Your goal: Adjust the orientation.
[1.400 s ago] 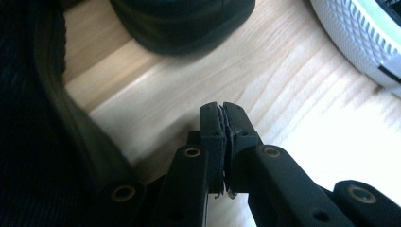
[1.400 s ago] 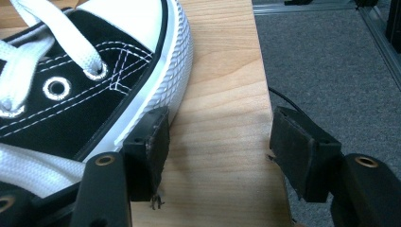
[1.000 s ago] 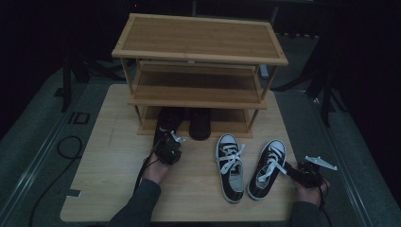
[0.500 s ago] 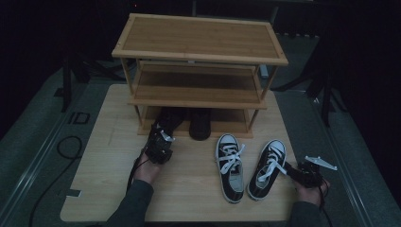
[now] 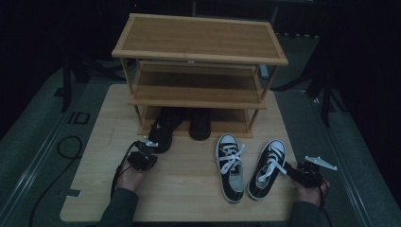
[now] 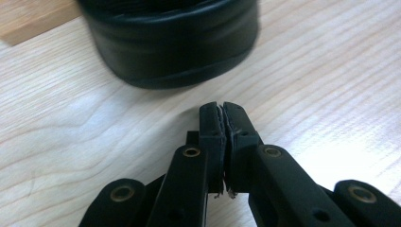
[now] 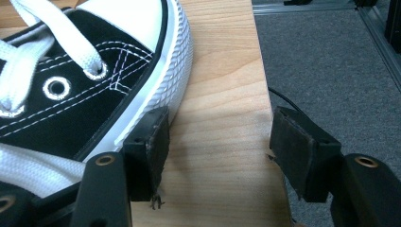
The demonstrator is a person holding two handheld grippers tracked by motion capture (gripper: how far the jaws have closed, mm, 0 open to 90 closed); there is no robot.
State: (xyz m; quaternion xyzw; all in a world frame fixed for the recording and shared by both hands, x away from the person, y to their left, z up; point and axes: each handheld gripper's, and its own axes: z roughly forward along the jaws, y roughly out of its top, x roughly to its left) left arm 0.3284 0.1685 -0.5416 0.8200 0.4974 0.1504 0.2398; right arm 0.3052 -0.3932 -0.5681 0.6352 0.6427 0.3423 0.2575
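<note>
The left gripper [image 5: 150, 147] has its fingers clenched on nothing, just behind the heel of a black shoe [image 5: 163, 133] at the rack's [image 5: 198, 35] lowest level. The right gripper [image 5: 294, 173] has its fingers released near the surface's [image 5: 189, 189] right edge, one finger touching the right sneaker's [image 5: 267, 168] sole.

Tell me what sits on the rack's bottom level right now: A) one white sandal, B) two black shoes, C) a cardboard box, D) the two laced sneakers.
B: the high view shows two black shoes under the lowest shelf of the rack, while the laced sneakers lie out on the table.
</note>
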